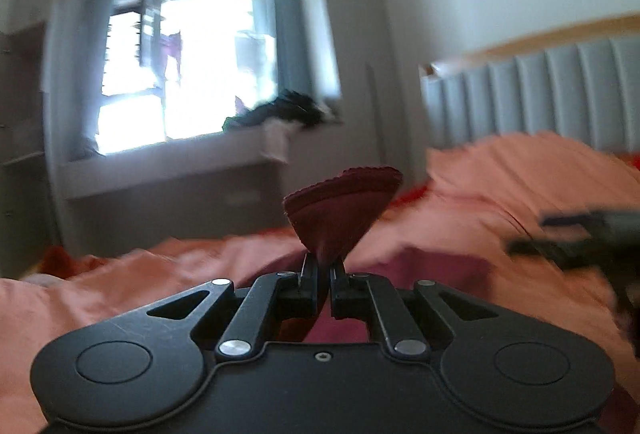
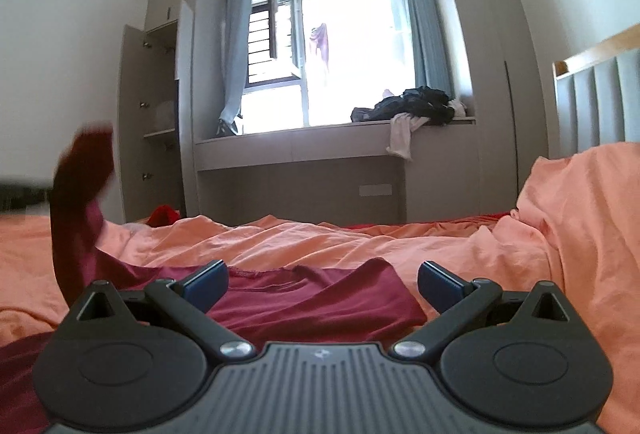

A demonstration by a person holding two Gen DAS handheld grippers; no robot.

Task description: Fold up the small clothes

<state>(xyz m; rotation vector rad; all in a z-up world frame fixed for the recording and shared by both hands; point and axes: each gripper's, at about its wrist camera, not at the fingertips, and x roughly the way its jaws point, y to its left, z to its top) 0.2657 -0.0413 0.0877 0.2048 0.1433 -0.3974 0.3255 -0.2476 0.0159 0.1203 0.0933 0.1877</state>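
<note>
A dark red garment [image 2: 312, 298] lies on the orange bed sheet [image 2: 360, 246]. My left gripper [image 1: 323, 270] is shut on a corner of the garment [image 1: 340, 205], which fans up above the jaws, lifted off the bed. In the right wrist view that raised corner [image 2: 80, 185] shows blurred at the left. My right gripper [image 2: 322, 284] is open and empty, low over the flat part of the garment, with blue pads [image 2: 208, 284]. It shows blurred at the right edge of the left wrist view [image 1: 580, 234].
An orange pillow or bunched quilt [image 2: 580, 201] rises at the right by the grey padded headboard [image 2: 600, 101]. A window bench [image 2: 300, 145] holds a pile of dark clothes [image 2: 412, 105]. An open wardrobe [image 2: 156, 121] stands at the left. A small red item [image 2: 162, 214] lies at the bed's far edge.
</note>
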